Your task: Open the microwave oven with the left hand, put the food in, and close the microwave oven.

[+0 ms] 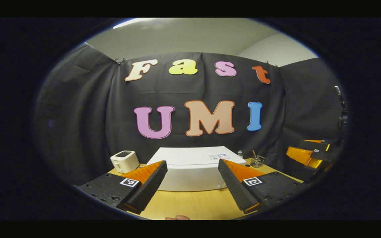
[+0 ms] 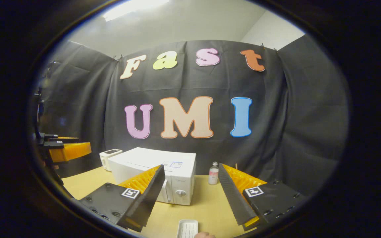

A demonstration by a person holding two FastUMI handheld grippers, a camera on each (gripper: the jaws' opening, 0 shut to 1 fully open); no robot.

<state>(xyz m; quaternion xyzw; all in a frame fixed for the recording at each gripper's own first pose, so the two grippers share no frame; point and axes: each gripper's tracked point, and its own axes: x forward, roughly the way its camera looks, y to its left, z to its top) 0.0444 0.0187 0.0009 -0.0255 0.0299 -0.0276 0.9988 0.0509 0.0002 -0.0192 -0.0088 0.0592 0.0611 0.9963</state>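
Facing us on the wooden table (image 2: 207, 208) is the white microwave oven (image 2: 164, 177), its door shut, handle and dial toward the right gripper view. In the left gripper view we see the same microwave oven (image 1: 193, 168) straight ahead between our fingers. A white tray (image 2: 188, 228) lies on the table in front of it, at the bottom edge of the right gripper view, with something pinkish just beside it that we cannot make out. Our left gripper (image 1: 192, 183) is spread wide and holds nothing; our right gripper (image 2: 190, 191) is likewise wide apart and empty. Left of the microwave stands a white toaster (image 1: 124, 161); to its right, a small bottle (image 2: 213, 173) and a glass jar (image 1: 257, 161).
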